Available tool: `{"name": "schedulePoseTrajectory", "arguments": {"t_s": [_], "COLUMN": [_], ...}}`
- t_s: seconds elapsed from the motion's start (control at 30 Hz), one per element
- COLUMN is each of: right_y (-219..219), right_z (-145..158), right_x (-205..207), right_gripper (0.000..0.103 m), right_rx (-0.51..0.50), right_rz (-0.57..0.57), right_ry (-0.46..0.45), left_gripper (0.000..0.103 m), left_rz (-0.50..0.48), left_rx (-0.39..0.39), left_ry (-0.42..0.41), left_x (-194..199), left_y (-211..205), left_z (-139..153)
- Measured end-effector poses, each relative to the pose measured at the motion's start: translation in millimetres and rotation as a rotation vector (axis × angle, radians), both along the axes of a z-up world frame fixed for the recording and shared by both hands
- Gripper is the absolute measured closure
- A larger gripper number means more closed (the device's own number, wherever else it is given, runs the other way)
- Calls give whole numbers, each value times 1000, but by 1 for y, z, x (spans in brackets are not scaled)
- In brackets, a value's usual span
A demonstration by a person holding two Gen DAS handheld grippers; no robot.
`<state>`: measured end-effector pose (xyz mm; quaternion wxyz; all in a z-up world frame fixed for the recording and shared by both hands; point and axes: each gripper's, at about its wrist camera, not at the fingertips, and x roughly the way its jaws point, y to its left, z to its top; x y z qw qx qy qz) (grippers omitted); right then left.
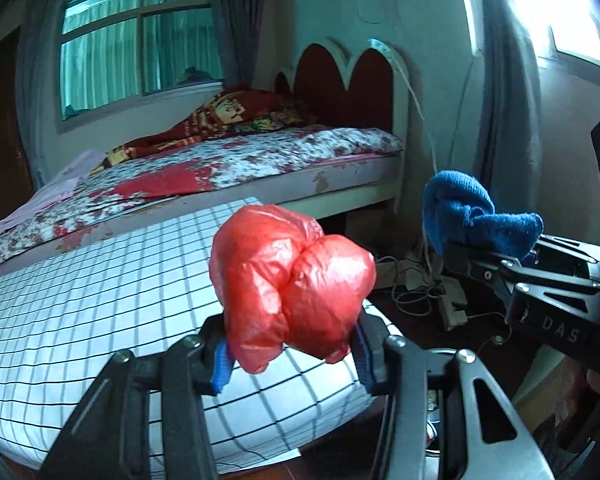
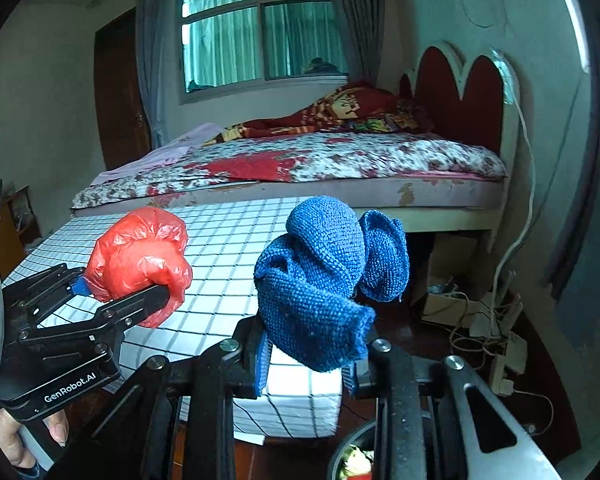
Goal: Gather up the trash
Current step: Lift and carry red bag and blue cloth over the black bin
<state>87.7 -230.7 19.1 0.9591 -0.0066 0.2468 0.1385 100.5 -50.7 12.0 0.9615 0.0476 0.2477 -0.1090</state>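
Clamping a crumpled red plastic bag (image 1: 292, 284) between its blue pads (image 1: 221, 364), the left gripper (image 1: 290, 360) is held above the near end of a surface (image 1: 80, 300) covered in white sheeting with a black grid. A bunched blue knitted cloth (image 2: 324, 280) is pinched in the right gripper (image 2: 306, 368), whose jaws are drawn fully together on it (the cloth bulges up and over the fingertips). Both items are carried clear of the surface, touching nothing else. From the right wrist view, the left gripper (image 2: 124, 300) is seen to the left, with a person's hand (image 2: 24, 436) on its handle. From the left wrist view, the right gripper (image 1: 460, 256) is seen to the right, the cloth (image 1: 472, 212) on its tip. A bed (image 1: 220, 168) with a floral cover and a red heart-shaped headboard (image 1: 344, 80) is placed behind the surface. Tangled cables and a power strip (image 2: 504, 356) are noted on the floor beside the bed. A round container rim (image 2: 352, 440) is partly seen below the right gripper; its contents cannot be made out.
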Motion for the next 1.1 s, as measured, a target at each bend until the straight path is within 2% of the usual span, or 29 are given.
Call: {"name": "schedulePoseTrajectory", "arguments": {"t_s": [0.27, 0.63, 0.87, 1.1], "right_y": [-65, -123, -147, -152], "right_z": [-20, -47, -71, -100], "right_x": [-18, -38, -47, -51], "right_gripper": [73, 73, 73, 73], "right_rx": [24, 21, 15, -17], "right_rz": [-104, -187, -208, -203], "right_ry": [26, 52, 94, 153], "left_gripper": [54, 54, 54, 54], "left_rz": [-105, -227, -281, -323], "left_rx": [10, 12, 5, 6], "left_ry": [35, 76, 123, 179], "left_x": [3, -2, -8, -12], "left_y": [-48, -100, -120, -133], "left_z": [-14, -38, -62, -86]}}
